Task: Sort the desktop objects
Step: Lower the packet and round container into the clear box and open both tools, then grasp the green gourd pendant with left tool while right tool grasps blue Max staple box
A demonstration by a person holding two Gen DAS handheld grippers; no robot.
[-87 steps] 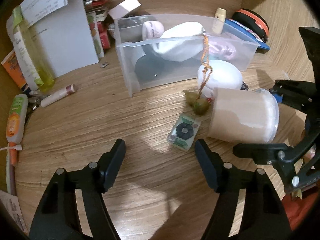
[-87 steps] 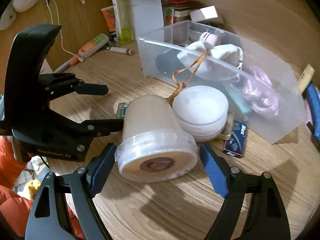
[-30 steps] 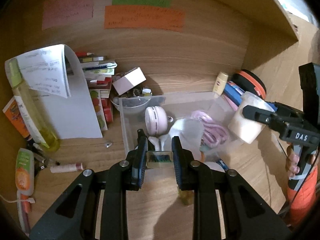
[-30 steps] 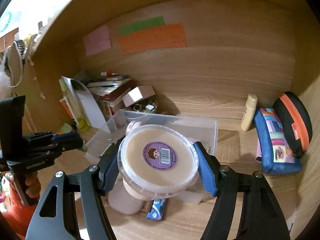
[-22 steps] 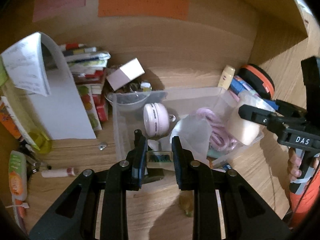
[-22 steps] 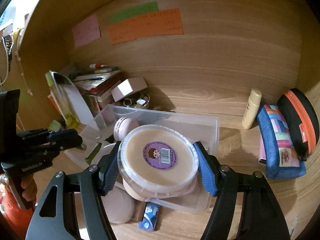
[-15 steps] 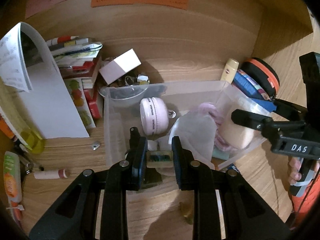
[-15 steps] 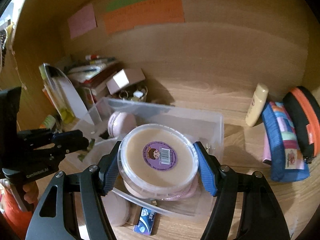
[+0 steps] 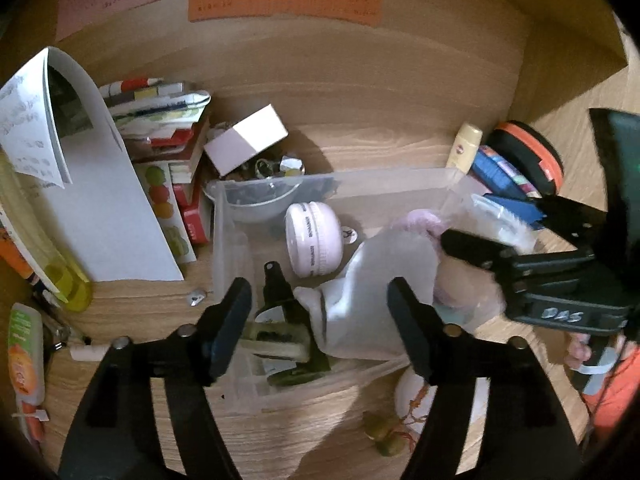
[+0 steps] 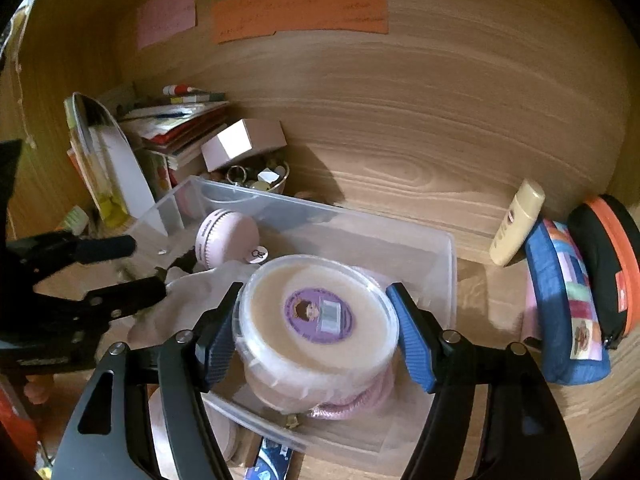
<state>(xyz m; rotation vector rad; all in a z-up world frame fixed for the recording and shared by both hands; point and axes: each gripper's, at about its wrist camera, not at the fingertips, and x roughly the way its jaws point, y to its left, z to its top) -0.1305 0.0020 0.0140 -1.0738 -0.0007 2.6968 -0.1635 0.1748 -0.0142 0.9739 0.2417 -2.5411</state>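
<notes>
- The left gripper [image 9: 320, 320] has its jaws spread wide; they have just been opening, and the small green-patterned card [image 9: 276, 342] lies free below them, pressed by neither pad, in the near left corner of the clear plastic bin [image 9: 218, 236].
- The right gripper [image 10: 314, 336] has its blue-padded jaws on either side of the round tub [image 10: 316, 320], whose purple-labelled lid faces the camera. They have just opened a little. The left pad sits against the tub's rim and the right pad looks just clear of it, so I cannot tell whether the tub is gripped. The tub is low inside the bin's right end, over a coil of pink cord [image 10: 344, 410].
- Also in the bin: a white cloth pouch [image 9: 372, 288] in the middle and a pink round case [image 9: 314, 240] standing on edge toward the back.
- On the wooden surface [image 9: 320, 432] in front of the bin lie a white round box [image 9: 408, 392] and small green beads [image 9: 384, 438] on an orange string.
- Behind the bin are a bowl of trinkets [image 10: 260, 178] and a white box [image 10: 240, 142]; to the right, a cream bottle [image 10: 516, 222], a blue patchwork pouch [image 10: 568, 312] and a black-and-orange case [image 10: 608, 264].
</notes>
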